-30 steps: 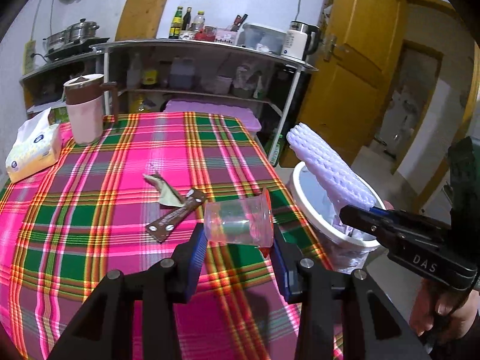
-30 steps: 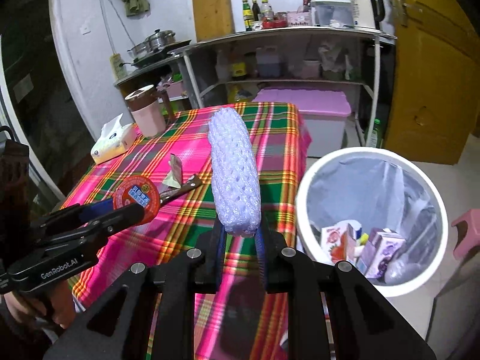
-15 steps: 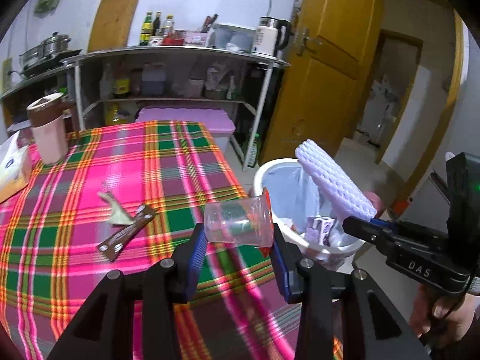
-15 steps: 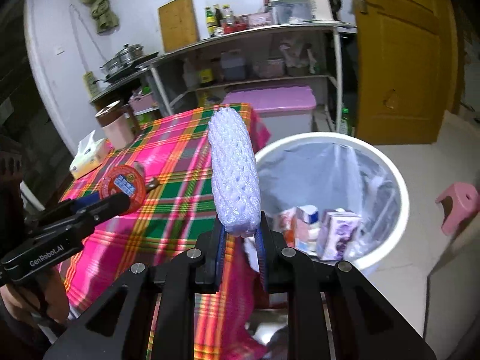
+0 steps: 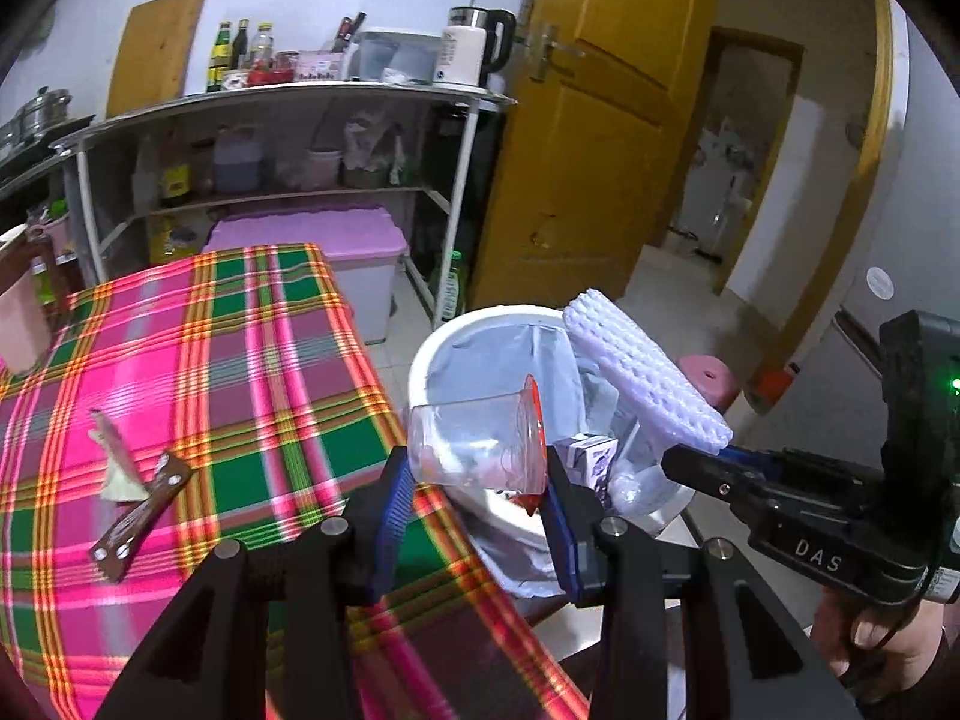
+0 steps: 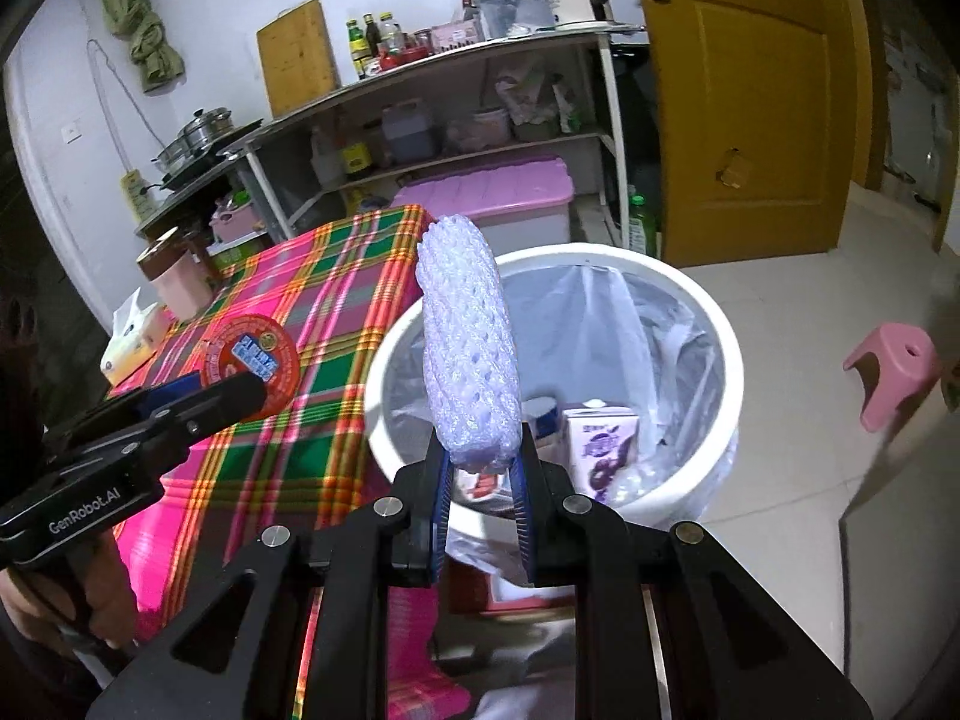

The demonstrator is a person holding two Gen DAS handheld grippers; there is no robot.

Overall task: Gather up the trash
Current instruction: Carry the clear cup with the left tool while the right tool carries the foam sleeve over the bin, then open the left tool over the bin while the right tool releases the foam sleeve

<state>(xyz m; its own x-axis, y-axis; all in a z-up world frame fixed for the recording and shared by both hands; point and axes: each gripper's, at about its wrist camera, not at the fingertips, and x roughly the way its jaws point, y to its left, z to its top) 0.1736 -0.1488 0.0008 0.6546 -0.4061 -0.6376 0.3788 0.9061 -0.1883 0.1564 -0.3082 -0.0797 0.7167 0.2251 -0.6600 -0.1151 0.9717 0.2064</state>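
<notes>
My left gripper (image 5: 477,474) is shut on a clear plastic cup (image 5: 474,441) with a red foil lid, held sideways over the near rim of the white trash bin (image 5: 432,348). My right gripper (image 6: 480,468) is shut on a white foam fruit net (image 6: 468,348), held upright over the bin (image 6: 729,360). The bin has a clear liner and holds a purple carton (image 6: 600,444) and other trash. The net (image 5: 642,378) and right gripper also show in the left wrist view. The cup's red lid (image 6: 249,357) shows in the right wrist view.
A plaid-covered table (image 5: 240,360) stands left of the bin, with a brown wrapper (image 5: 141,519) and a paper scrap (image 5: 114,456) on it. A pink-and-brown mug (image 6: 174,276) and a tissue pack (image 6: 129,342) sit at its far side. A pink stool (image 6: 894,366) stands right of the bin.
Both grippers have moved right, off the table and over the bin, still holding the cup and the foam net.
</notes>
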